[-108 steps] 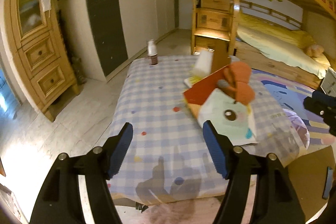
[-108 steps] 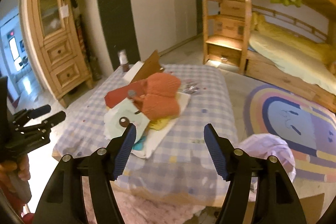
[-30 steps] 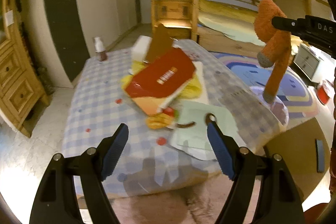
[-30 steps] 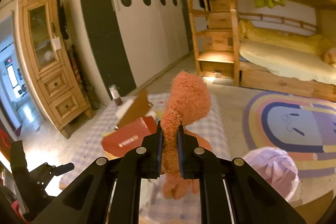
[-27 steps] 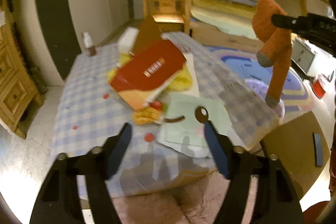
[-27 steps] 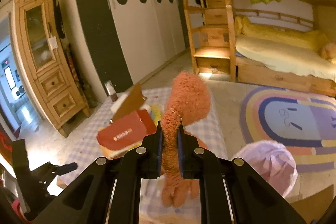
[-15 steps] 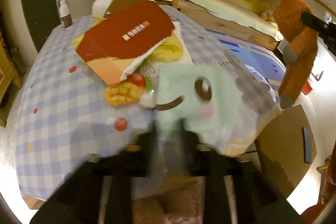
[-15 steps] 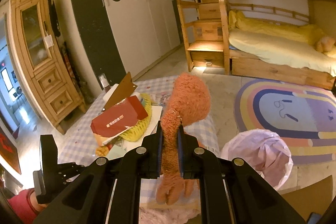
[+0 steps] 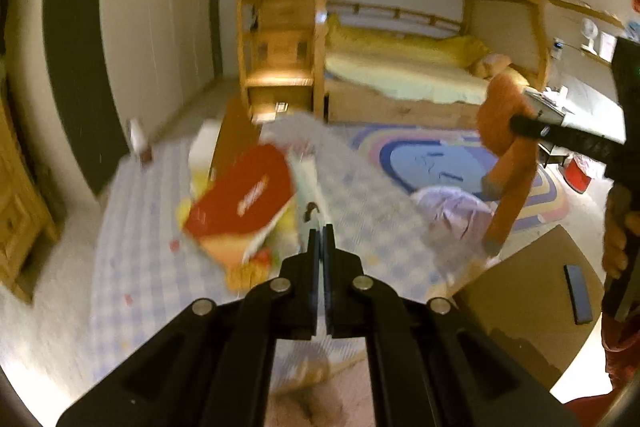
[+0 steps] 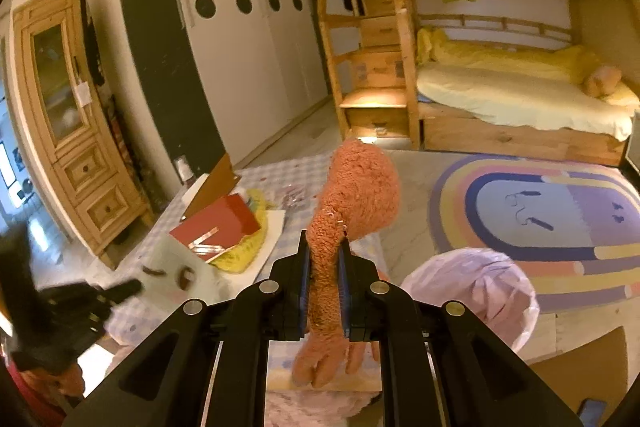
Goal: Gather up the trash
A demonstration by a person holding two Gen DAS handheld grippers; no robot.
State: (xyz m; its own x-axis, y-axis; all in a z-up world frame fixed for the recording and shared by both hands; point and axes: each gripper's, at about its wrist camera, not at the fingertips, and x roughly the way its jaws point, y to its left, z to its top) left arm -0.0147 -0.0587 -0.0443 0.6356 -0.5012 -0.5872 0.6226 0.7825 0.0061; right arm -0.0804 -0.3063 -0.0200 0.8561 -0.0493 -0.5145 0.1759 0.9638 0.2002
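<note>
A thin pale green sheet [image 10: 176,267] with a cartoon face lies at the near edge of the checked table [image 10: 280,171]. My left gripper [image 9: 320,231] is shut on its edge, and the sheet [image 9: 310,187] stands edge-on up from the fingertips. A red box [image 9: 244,199] rests on yellow wrapping just left of it. My right gripper [image 10: 324,267] is shut on an orange plush toy [image 10: 352,195], which hangs above the table's right end. A pale purple bin bag [image 10: 472,287] stands open on the floor to the right. In the right wrist view the left gripper [image 10: 120,289] shows at lower left, blurred.
A small bottle [image 9: 138,139] stands at the table's far left corner, and a brown cardboard flap [image 10: 212,187] sticks up behind the red box. A flat cardboard box [image 9: 520,291] lies on the floor right of the table. A rainbow rug [image 10: 540,211], bunk bed and wooden cabinet [image 10: 68,131] surround it.
My left gripper went from wide open to shut on the pale green sheet, and the sheet's edge came up off the table. The right gripper carried the plush toy sideways, still gripping it.
</note>
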